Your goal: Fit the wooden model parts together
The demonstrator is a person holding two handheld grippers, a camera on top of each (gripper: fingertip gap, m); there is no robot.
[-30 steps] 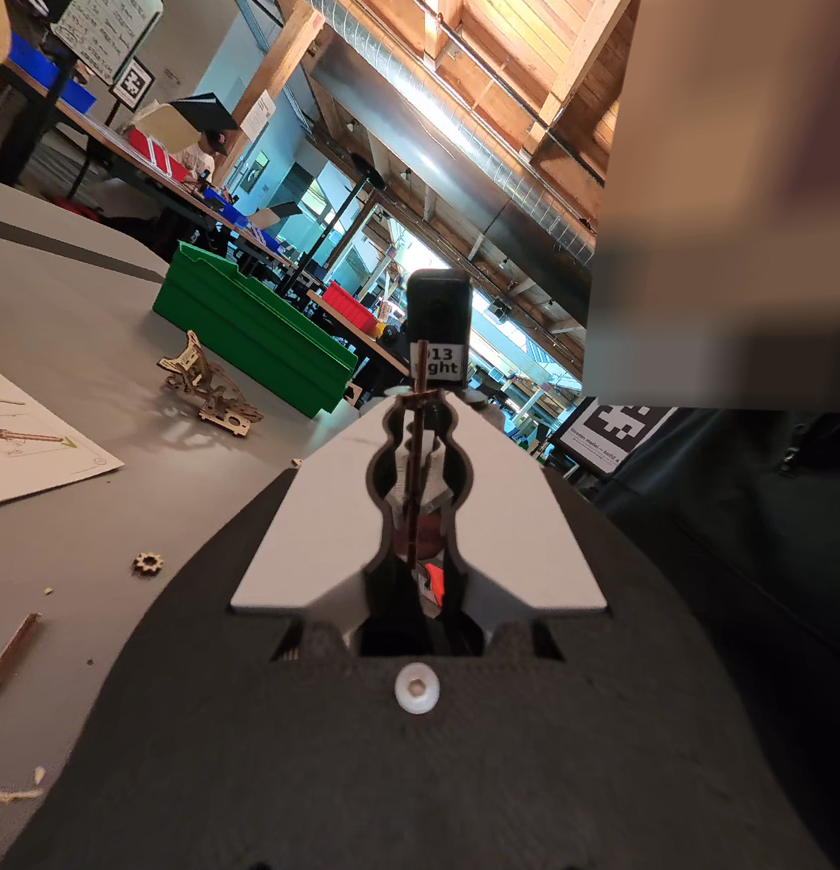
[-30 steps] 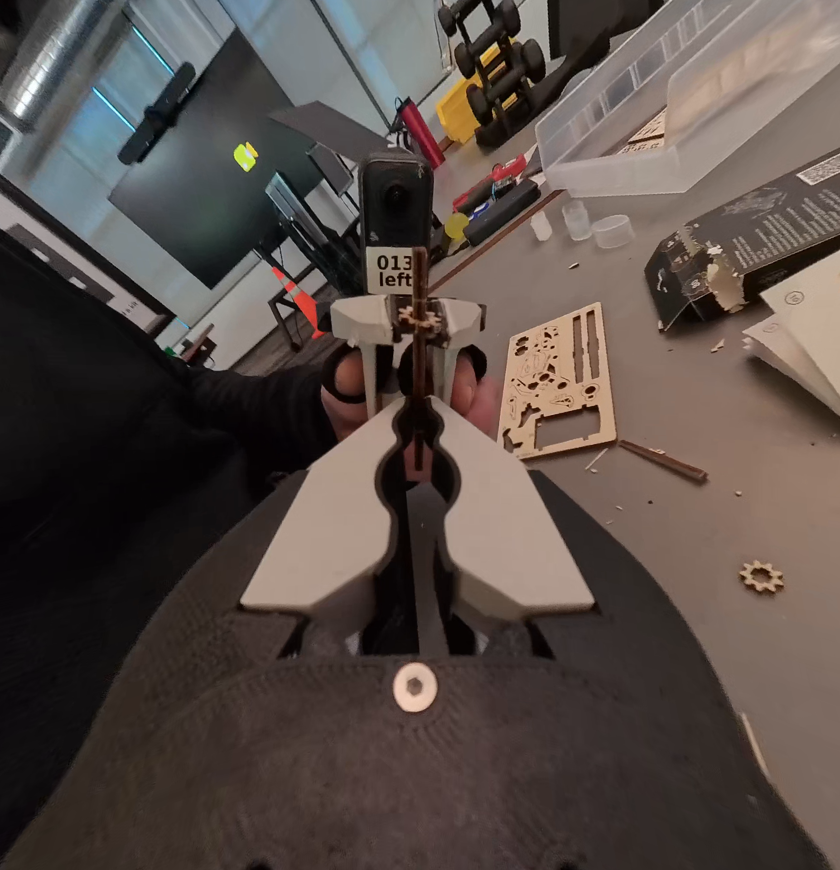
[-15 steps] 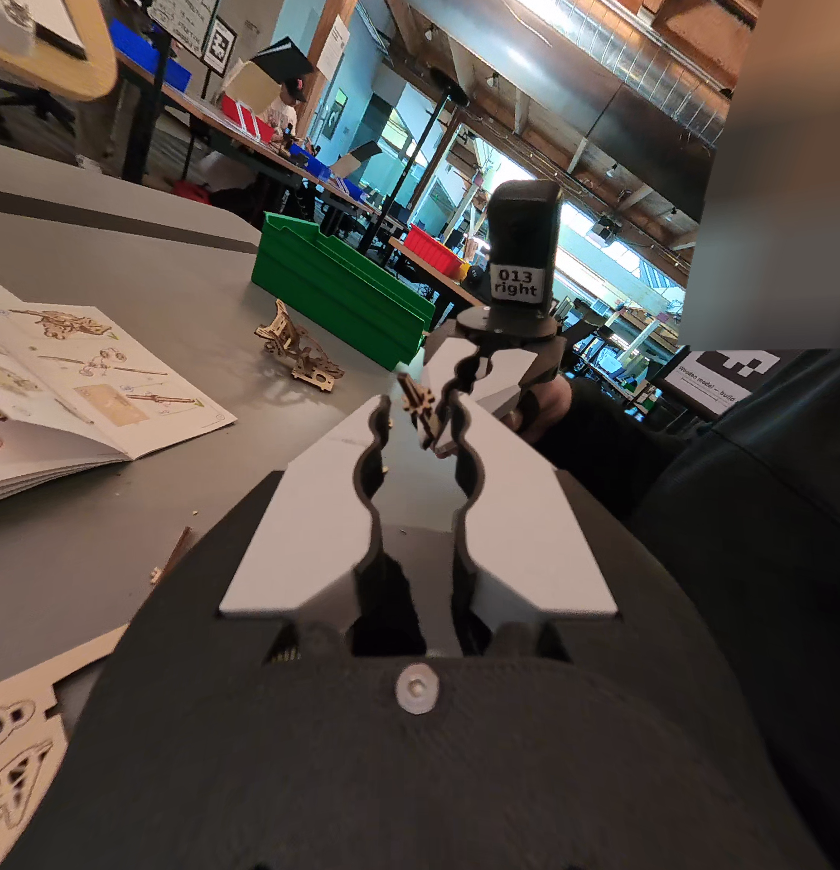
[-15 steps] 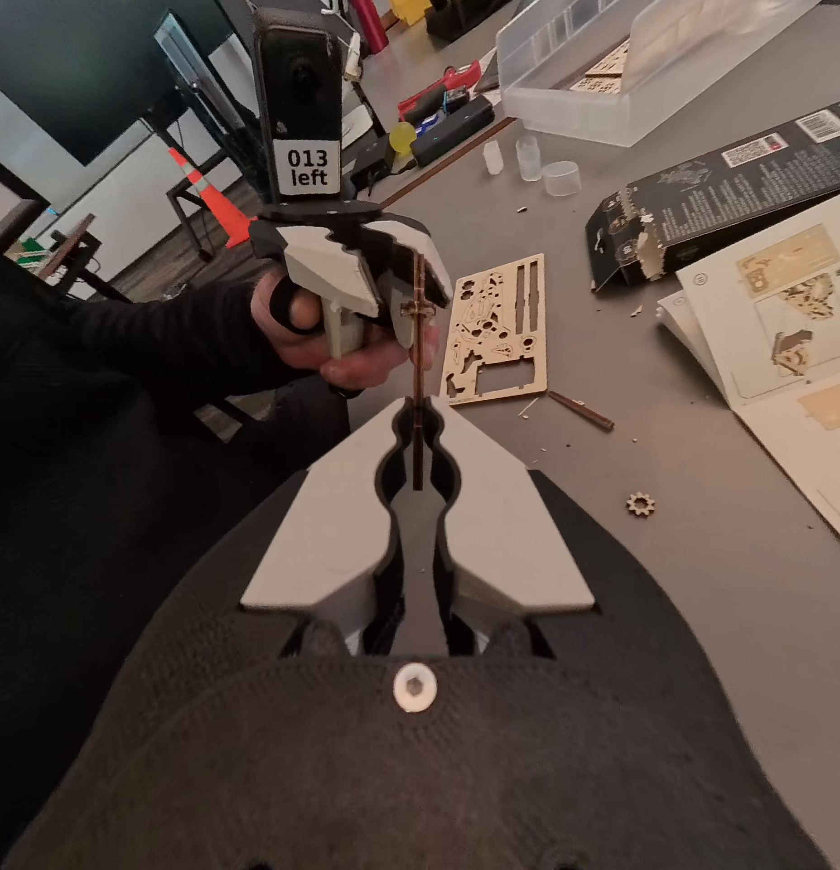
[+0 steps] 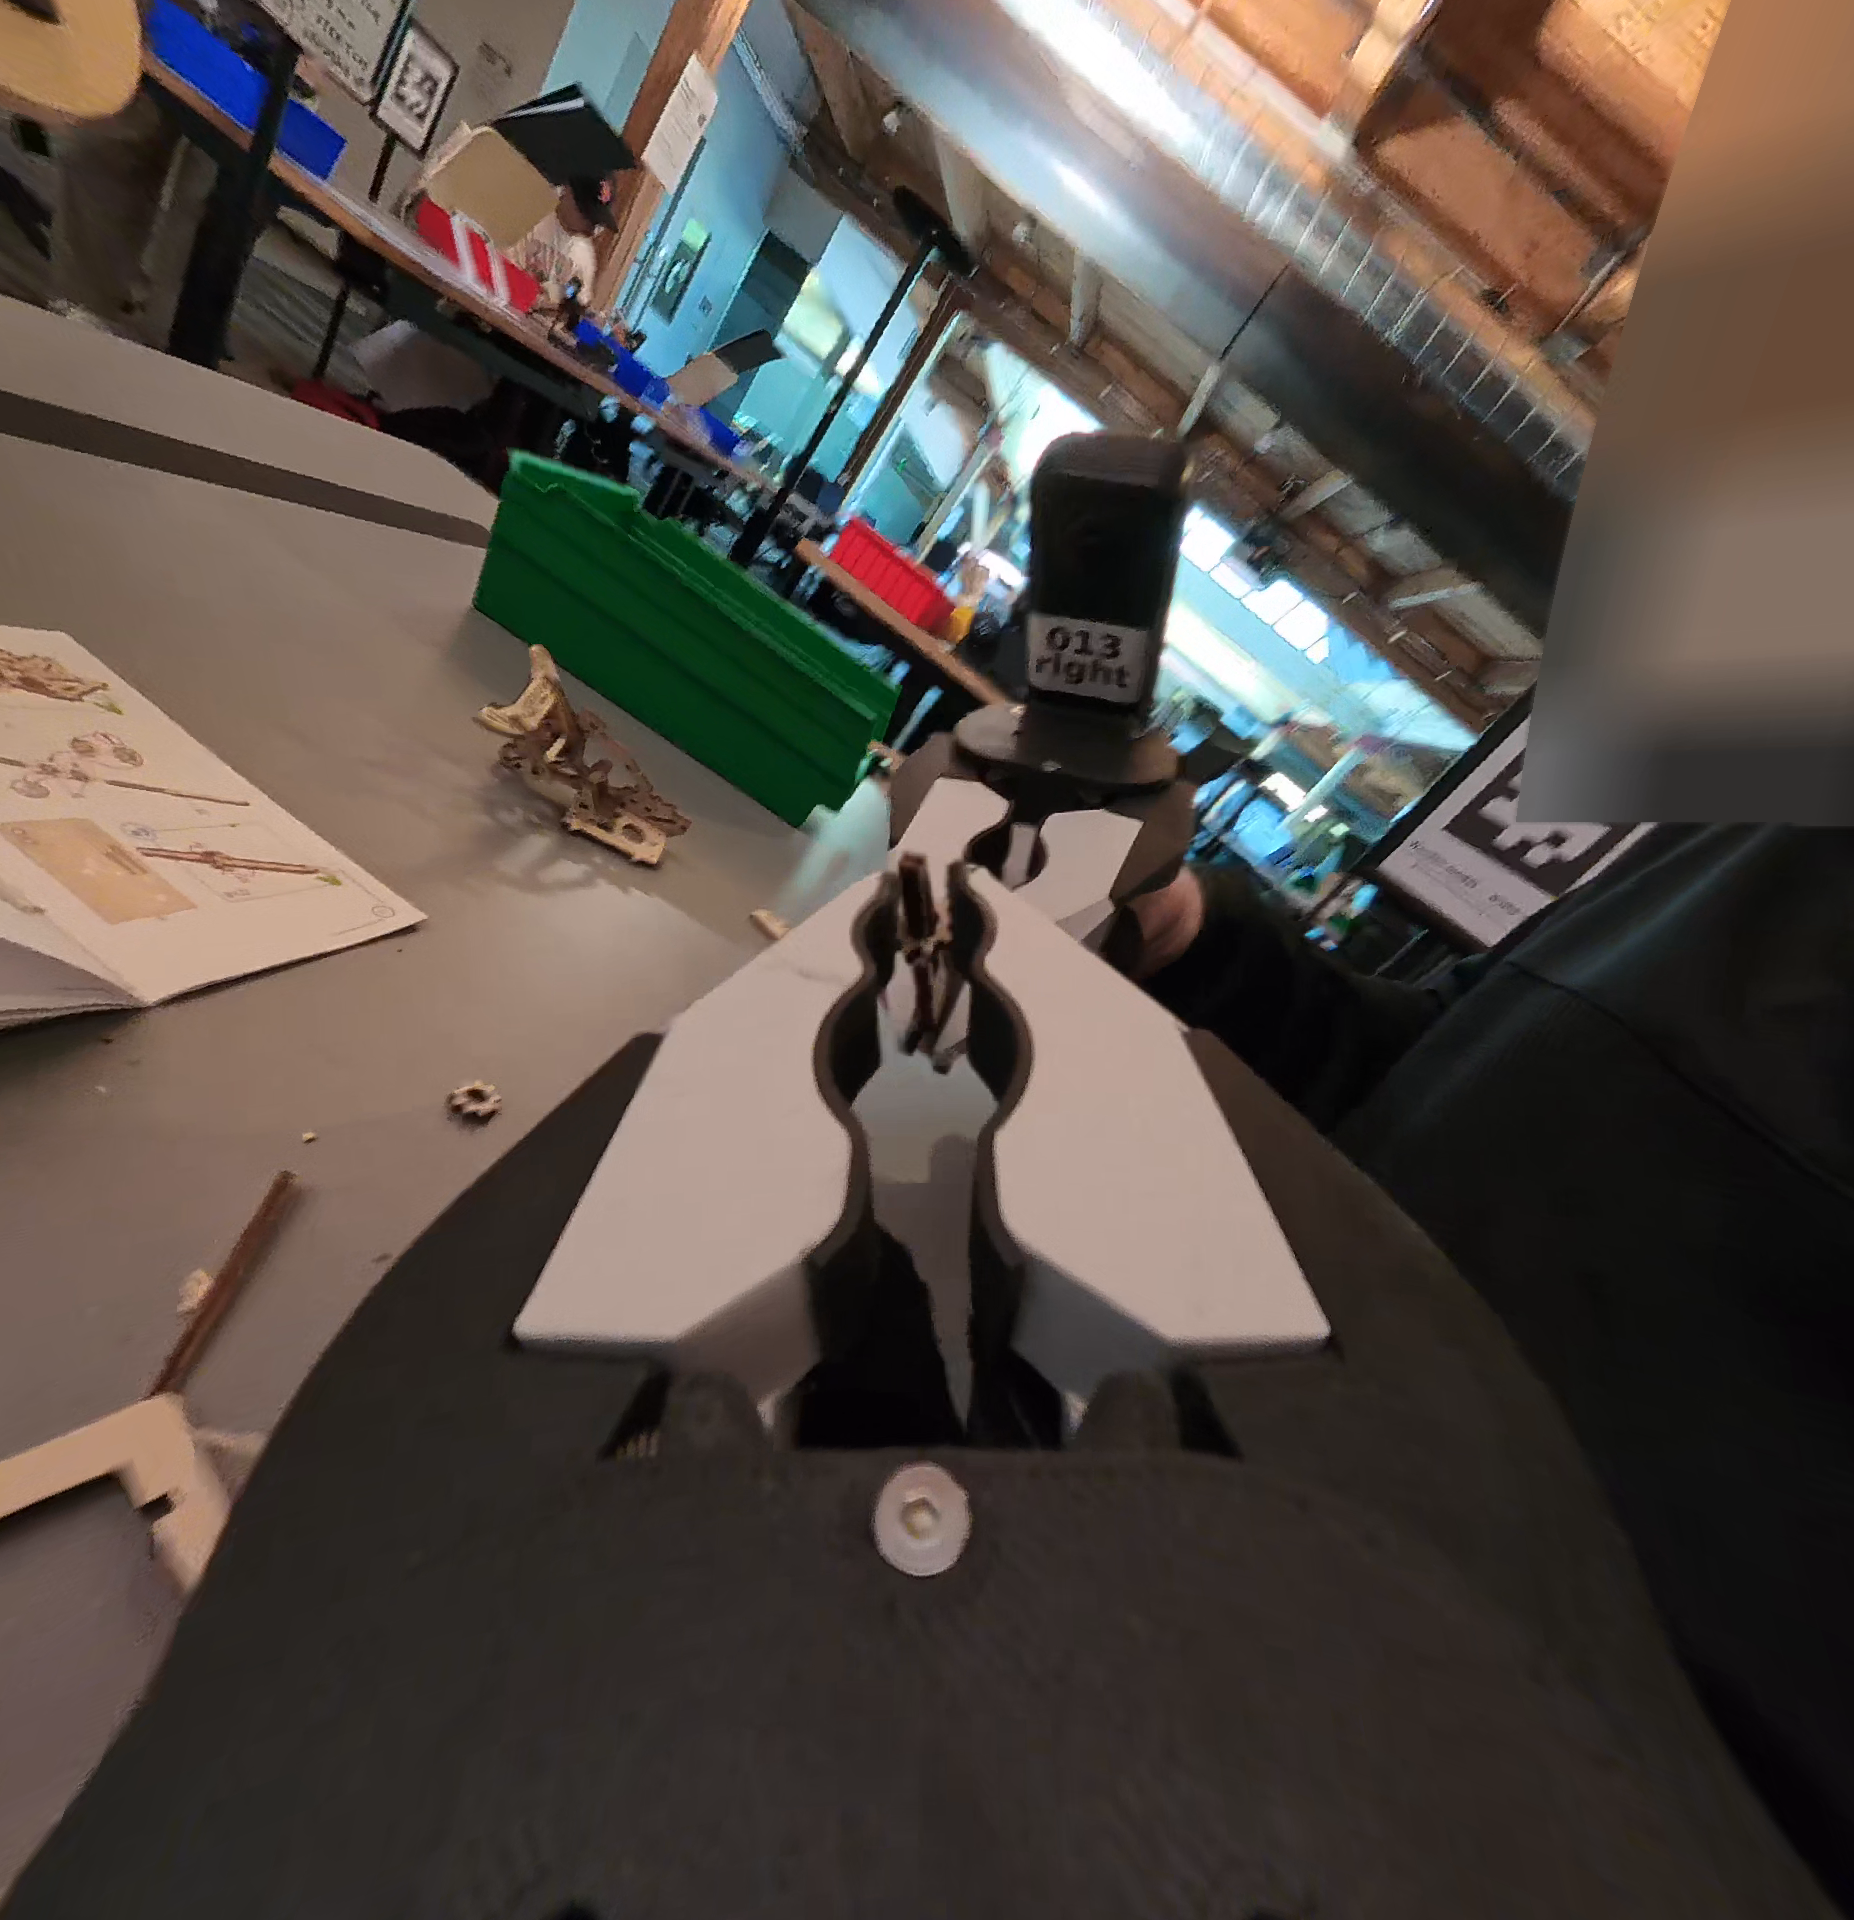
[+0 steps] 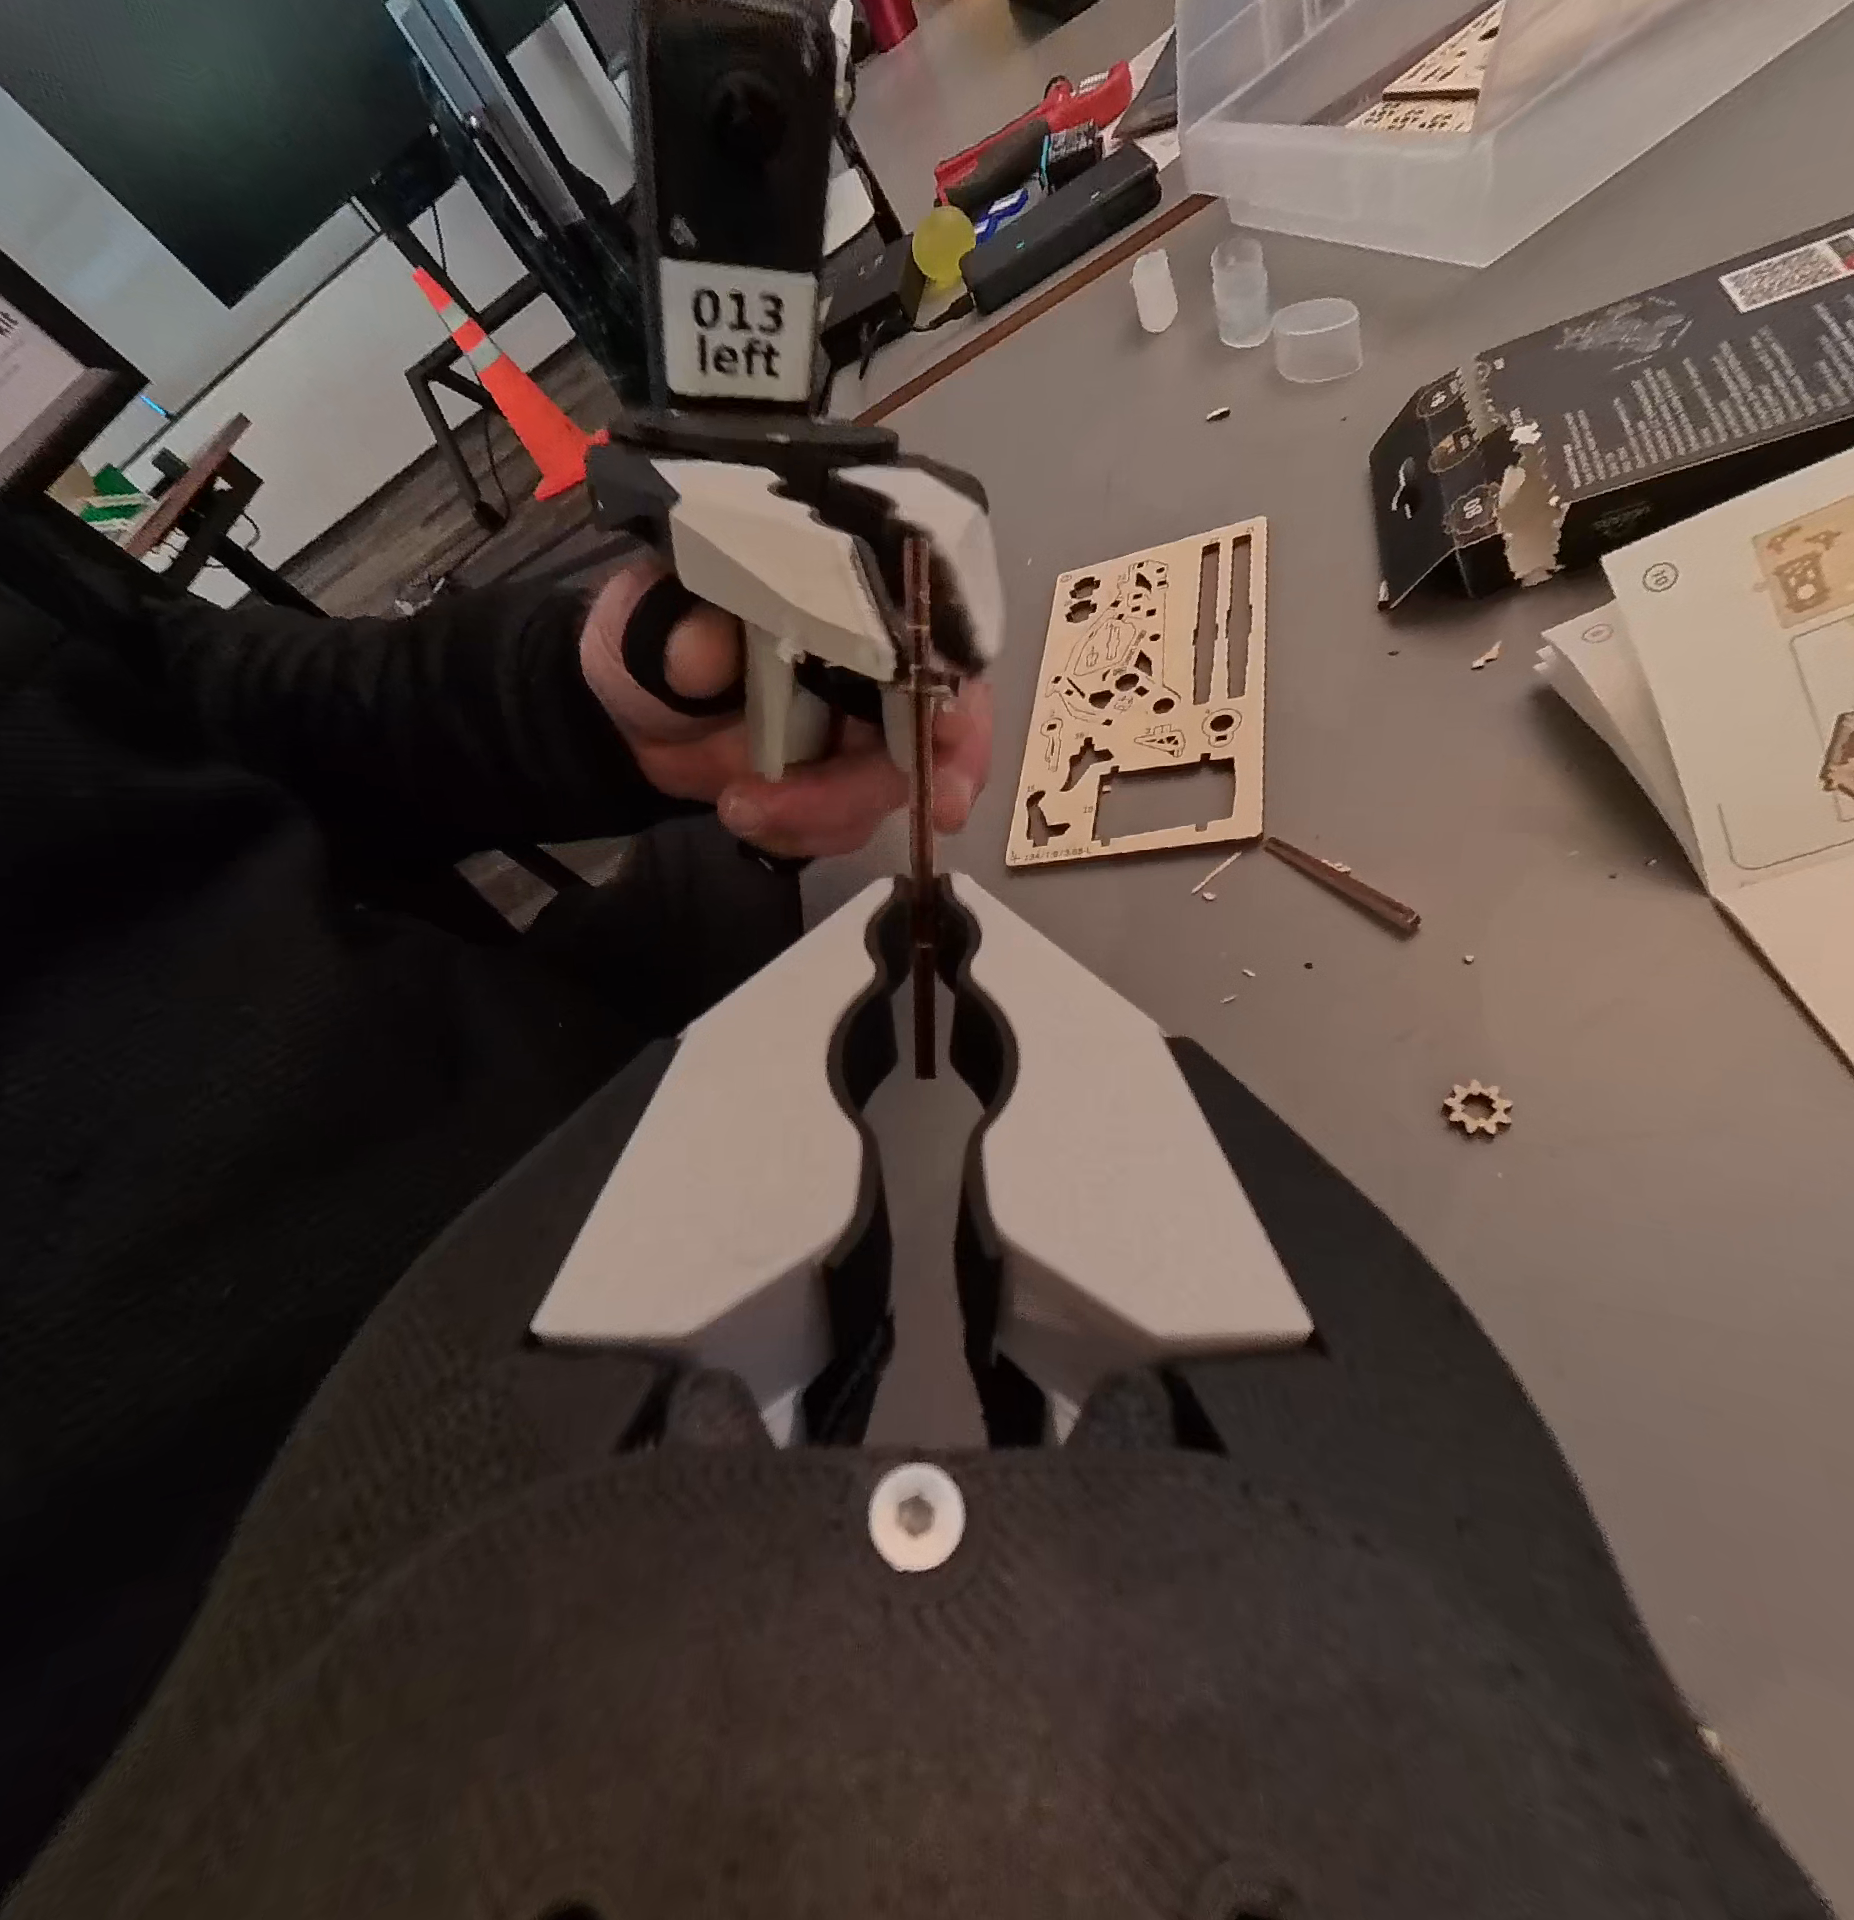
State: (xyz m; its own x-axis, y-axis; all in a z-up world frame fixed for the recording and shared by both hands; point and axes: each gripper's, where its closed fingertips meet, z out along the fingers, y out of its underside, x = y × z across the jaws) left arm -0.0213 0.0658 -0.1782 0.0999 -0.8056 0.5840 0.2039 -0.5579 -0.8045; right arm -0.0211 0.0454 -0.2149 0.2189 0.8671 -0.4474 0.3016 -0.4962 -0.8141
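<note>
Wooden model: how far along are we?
Done: a small sub-assembly sits by the green bin; the parts sheet is partly punched out. In hand: the right tool grips the rod, a small gear already on it, its far end at the left tool. Left: a loose gear and a second rod lie unfitted on the table.
</note>
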